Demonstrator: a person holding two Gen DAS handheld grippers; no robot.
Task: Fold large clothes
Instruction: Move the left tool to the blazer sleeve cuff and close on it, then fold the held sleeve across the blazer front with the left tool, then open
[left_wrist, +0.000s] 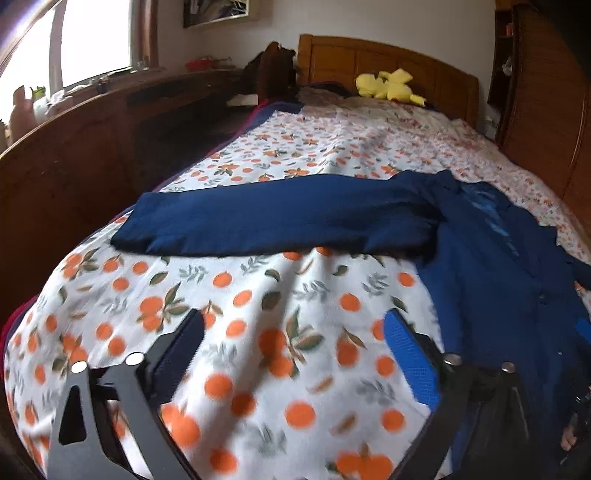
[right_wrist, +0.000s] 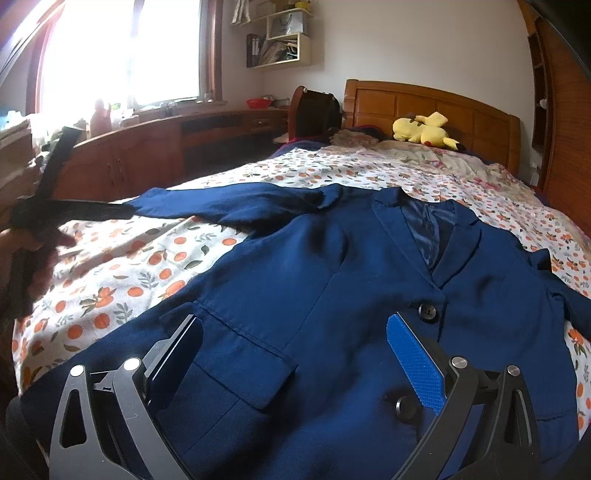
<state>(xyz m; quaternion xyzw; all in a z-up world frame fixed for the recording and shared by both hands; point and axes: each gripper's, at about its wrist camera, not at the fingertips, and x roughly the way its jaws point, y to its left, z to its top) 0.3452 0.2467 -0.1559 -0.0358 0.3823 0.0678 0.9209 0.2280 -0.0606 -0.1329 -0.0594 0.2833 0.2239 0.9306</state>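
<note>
Both my grippers are gaping wide, holding nothing; the left gripper (left_wrist: 291, 354) is hanging over the bedspread (left_wrist: 258, 288). The right gripper (right_wrist: 295, 354) is hovering over the jacket (right_wrist: 332, 266).

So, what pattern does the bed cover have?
The bed cover is white with oranges and green leaves, clearest in the left wrist view.

Jacket (right_wrist: 332, 280) on bed (right_wrist: 122, 266)
</note>
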